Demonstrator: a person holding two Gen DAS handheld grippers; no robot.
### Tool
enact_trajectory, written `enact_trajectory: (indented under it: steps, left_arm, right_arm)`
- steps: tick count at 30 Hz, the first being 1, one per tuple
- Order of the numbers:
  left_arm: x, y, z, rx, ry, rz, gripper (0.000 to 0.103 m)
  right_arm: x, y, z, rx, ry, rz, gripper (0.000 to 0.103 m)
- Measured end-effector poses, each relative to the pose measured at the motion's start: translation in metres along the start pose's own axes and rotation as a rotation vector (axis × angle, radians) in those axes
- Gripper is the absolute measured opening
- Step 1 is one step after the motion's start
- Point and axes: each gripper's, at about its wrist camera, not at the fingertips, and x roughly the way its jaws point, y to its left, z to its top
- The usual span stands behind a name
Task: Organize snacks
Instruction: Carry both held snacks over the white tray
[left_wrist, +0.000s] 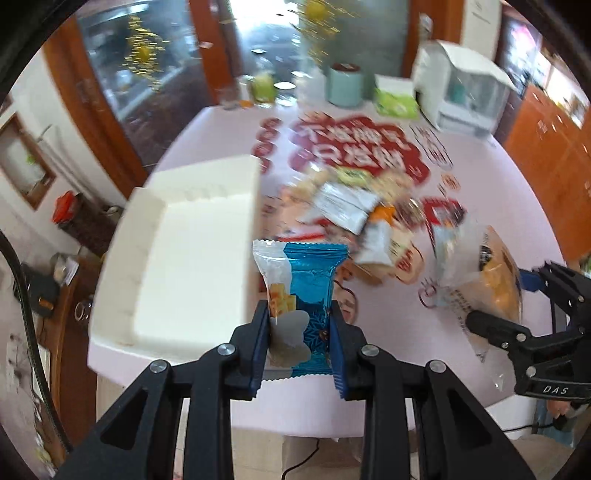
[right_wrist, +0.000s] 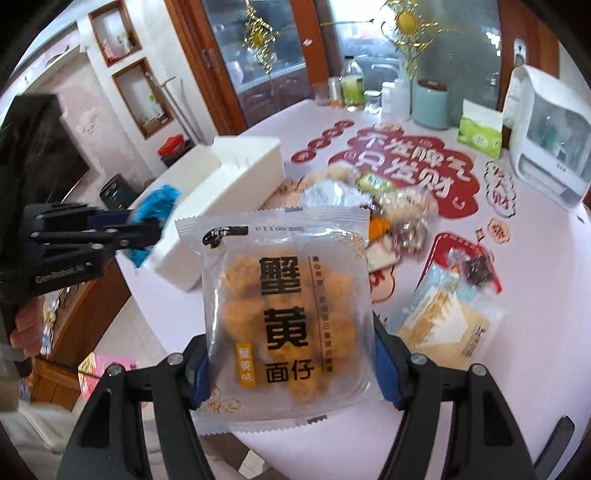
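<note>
The round pink table (left_wrist: 221, 122) fills both views, its red print (right_wrist: 406, 166) at upper centre. The white bin (left_wrist: 192, 251) sits at left centre of the left view, beside the loose snack pile (left_wrist: 354, 206) mid-frame. The right gripper (right_wrist: 291, 354) clamps the clear crab-roe noodle pack (right_wrist: 288, 314) at lower centre. The left gripper (left_wrist: 299, 332) pinches the blue snack packet (left_wrist: 306, 280) at lower centre.

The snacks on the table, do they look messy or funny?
Yes. The snack pile lies jumbled on the table, packets overlapping at all angles, beside the white box, which looks empty. Two are lifted: the blue packet and the clear packet.
</note>
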Motion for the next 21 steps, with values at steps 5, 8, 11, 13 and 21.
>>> enact_trajectory:
  steps: [5, 8, 11, 13, 21]
  left_arm:
    - [-0.019, 0.046, 0.006, -0.067, -0.048, 0.039, 0.028]
    - [-0.02, 0.07, 0.01, -0.084, -0.065, 0.055, 0.028]
    - [-0.017, 0.09, 0.017, -0.08, -0.07, 0.048, 0.028]
    - [-0.012, 0.103, 0.024, -0.059, -0.071, 0.044, 0.028]
    - [0.005, 0.158, 0.051, -0.011, -0.067, -0.013, 0.028]
  right_arm:
    - [-0.013, 0.013, 0.026, 0.037, -0.03, -0.045, 0.071]
    - [-0.017, 0.024, 0.041, 0.053, -0.048, -0.067, 0.071]
    - [-0.019, 0.039, 0.059, 0.063, -0.074, -0.072, 0.071]
    - [-0.019, 0.053, 0.071, 0.069, -0.096, -0.083, 0.071]
    - [0.003, 0.122, 0.127, 0.125, -0.148, -0.108, 0.072]
